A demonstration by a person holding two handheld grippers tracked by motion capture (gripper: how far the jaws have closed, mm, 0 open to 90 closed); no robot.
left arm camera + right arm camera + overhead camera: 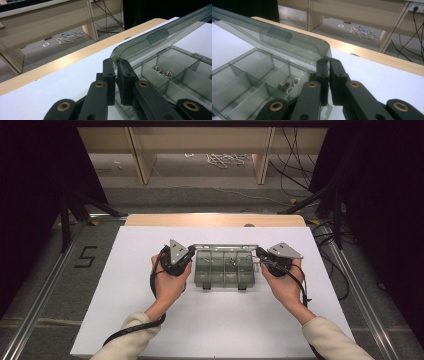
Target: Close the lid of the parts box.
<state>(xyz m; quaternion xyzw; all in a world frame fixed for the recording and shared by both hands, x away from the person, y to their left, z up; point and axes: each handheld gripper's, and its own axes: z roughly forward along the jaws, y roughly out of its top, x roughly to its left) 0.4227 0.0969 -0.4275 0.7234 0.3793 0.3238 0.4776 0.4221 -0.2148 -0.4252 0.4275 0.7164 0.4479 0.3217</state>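
High view: both grippers, left [189, 254] and right [259, 254], pinch opposite corners of the box's [223, 270] half-raised lid [160, 30], the box sitting between the fingers; swinging it fully open likely calls for both hands moving evenly, without twisting.

I see cream knitted sleeves on both forearms. My left black two-jaw tool [186, 256] and right black two-jaw tool [261, 257] carry grey three-cornered plates, brass-ringed pivots, small screws and trailing black cables.
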